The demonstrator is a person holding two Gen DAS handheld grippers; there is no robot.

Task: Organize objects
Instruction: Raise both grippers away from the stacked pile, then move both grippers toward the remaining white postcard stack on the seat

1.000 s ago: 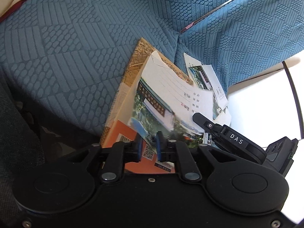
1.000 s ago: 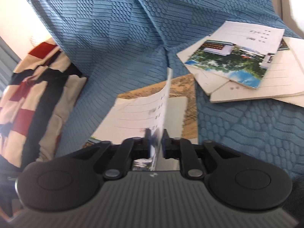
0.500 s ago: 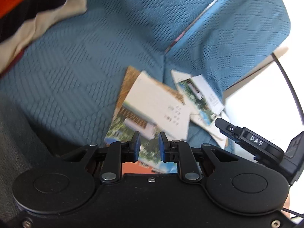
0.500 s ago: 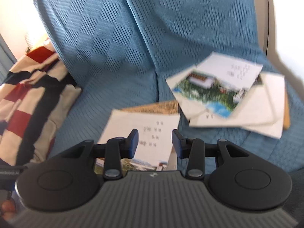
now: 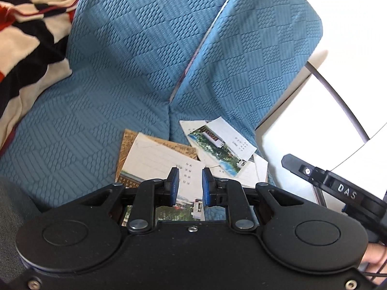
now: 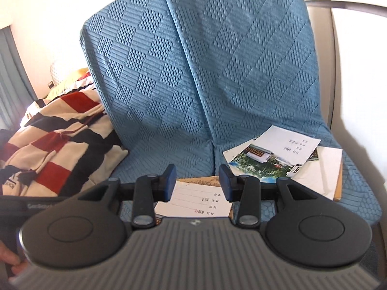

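A postcard (image 5: 154, 159) lies flat on a brown-covered booklet (image 5: 130, 140) on the blue sofa seat. To its right sits a loose pile of postcards (image 5: 222, 142), picture side up on top. My left gripper (image 5: 190, 183) hovers above the near postcard, its blue pads a narrow gap apart with nothing between them. In the right wrist view the same postcard (image 6: 198, 205) shows below my right gripper (image 6: 197, 181), which stands open and empty. The pile (image 6: 278, 154) lies to its right on the seat.
A red, black and cream striped blanket (image 6: 55, 140) is heaped on the seat's left side. The blue quilted sofa back (image 6: 169, 72) rises behind. A beige armrest (image 6: 338, 72) borders the right. A hand (image 5: 375, 253) shows at the lower right edge.
The right gripper let go of the postcard it held on edge, and that card now lies flat on the brown booklet. Both grippers rose and pulled back from the seat.
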